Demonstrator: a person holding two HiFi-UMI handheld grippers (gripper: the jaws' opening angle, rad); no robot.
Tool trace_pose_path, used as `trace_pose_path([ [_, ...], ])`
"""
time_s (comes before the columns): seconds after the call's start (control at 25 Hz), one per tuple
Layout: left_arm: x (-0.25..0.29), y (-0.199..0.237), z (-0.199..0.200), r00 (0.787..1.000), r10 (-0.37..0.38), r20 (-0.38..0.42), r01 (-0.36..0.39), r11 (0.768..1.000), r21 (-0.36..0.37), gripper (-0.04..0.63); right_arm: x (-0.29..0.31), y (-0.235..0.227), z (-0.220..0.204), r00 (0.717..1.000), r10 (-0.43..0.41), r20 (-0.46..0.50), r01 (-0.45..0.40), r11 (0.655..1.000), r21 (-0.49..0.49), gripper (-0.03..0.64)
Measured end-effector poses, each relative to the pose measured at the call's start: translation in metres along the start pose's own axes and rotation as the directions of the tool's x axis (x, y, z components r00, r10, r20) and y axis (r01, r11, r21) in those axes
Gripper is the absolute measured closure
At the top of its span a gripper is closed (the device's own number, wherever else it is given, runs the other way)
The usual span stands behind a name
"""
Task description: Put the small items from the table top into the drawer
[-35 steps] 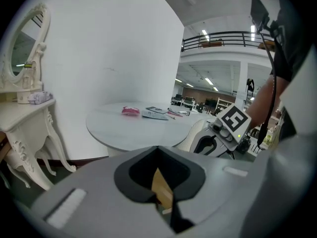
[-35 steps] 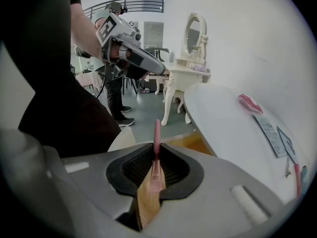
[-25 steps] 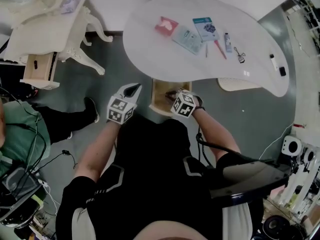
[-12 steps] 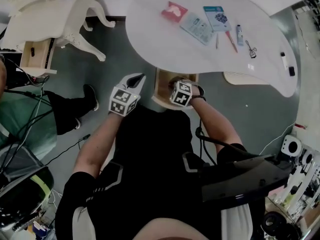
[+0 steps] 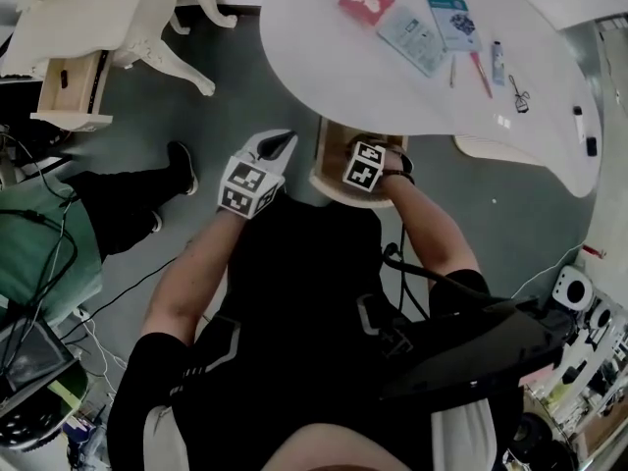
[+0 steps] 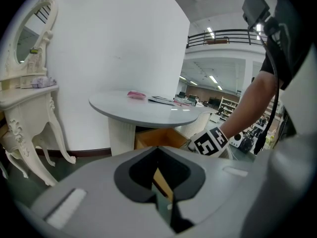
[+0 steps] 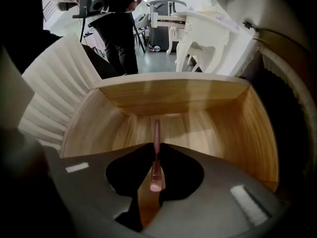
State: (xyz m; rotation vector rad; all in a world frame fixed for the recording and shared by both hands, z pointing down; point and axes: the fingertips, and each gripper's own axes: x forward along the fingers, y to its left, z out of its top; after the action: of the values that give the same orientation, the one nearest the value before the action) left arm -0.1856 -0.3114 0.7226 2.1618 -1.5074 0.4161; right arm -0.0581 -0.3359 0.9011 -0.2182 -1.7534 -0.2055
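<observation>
The open wooden drawer [image 5: 328, 161] sticks out from under the white oval table [image 5: 324, 77]. My right gripper [image 7: 156, 146] points steeply down into the drawer [image 7: 173, 97] and is shut on a thin pink pen [image 7: 157, 132], whose far end hangs just above the drawer floor. In the head view only its marker cube [image 5: 365, 165] shows over the drawer. My left gripper [image 5: 284, 142] hovers left of the drawer, jaws together and holding nothing [image 6: 157, 148]. On the table top lie a red pouch [image 5: 366, 1], two packets [image 5: 414, 39], a small tube [image 5: 497, 62] and a red pen [image 5: 481, 74].
A white dressing table [image 5: 118, 18] with its own open drawer [image 5: 67, 91] stands at the left. A seated person's leg and shoe [image 5: 180, 165] are on the floor near it. A ribbed white pedestal [image 7: 54, 93] borders the drawer. Cables lie at the lower left.
My right gripper has sunk into the drawer with the pink pen and tipped further downward. The left gripper has hardly moved. The head view has shifted.
</observation>
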Motion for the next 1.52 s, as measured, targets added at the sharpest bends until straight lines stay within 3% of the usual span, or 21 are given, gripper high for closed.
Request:
trace_pose_path([
  [0.84,-0.003,-0.008,-0.007,0.999,-0.026,-0.019,0.026,1.0,-0.006,0.595,0.028,-0.004,-0.012,0.999,0.034,-0.029,-0.032,0.999,0.042,0.561],
  [1.08,-0.007,-0.013,-0.003,0.999,-0.026,-0.018,0.026,1.0,-0.006,0.595,0.023,-0.007,-0.012,1.0,0.012,-0.022,-0.01,0.998,0.064,0.499],
  [1.32,-0.017,-0.02,0.016,0.999,-0.031,-0.01,0.031,1.0,0.007,0.595,-0.002,-0.006,-0.009,1.0,-0.027,0.013,0.027,0.999,0.046,0.514],
  [1.52,-0.025,-0.031,0.031,0.999,-0.046,-0.011,0.046,0.999,0.021,0.595,-0.03,-0.001,0.006,0.996,-0.051,0.074,0.054,0.998,-0.031,0.575],
])
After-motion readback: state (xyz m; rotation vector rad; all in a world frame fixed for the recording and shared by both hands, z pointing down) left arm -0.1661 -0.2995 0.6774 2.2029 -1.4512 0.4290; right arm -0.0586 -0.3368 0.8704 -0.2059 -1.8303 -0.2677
